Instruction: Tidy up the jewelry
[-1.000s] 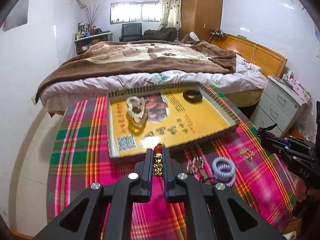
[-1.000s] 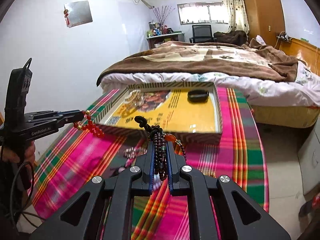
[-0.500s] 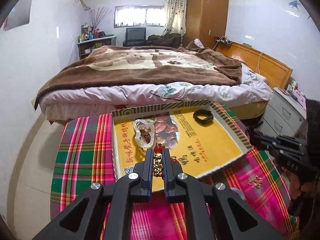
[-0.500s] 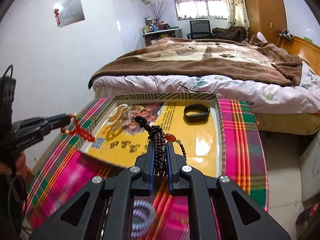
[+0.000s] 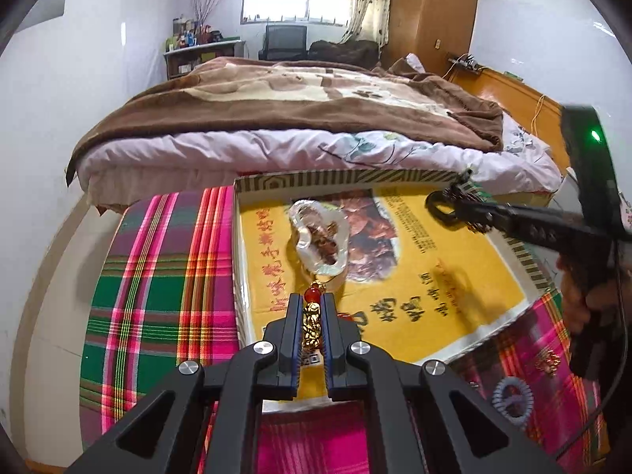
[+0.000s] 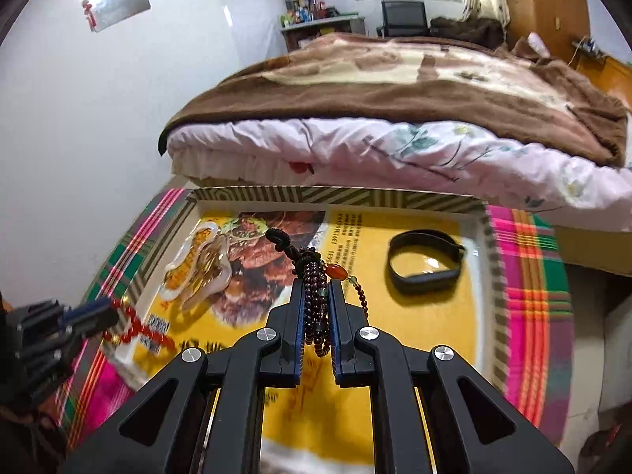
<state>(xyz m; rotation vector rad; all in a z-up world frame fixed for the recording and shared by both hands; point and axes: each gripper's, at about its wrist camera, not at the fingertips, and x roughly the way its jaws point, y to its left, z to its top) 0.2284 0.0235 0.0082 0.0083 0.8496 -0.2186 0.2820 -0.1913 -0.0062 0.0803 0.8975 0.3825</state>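
The left gripper (image 5: 312, 318), clamped on a red-and-gold bead bracelet (image 5: 312, 322), hovers over the near left of the yellow box tray (image 5: 442, 308). The right gripper (image 6: 316, 312) pinches a dark garnet bead strand (image 6: 314, 304) above the tray's middle. Best to lower each piece onto bare yellow before releasing, apart from the one clear bracelet (image 5: 319, 237) ahead and one black band (image 6: 424, 262) ahead-right.

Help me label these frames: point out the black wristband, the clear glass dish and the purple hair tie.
black wristband (image 6: 424, 276), right wrist view, front of band.
clear glass dish (image 5: 302, 215), left wrist view, far rim.
purple hair tie (image 5: 498, 389), left wrist view, left coil.
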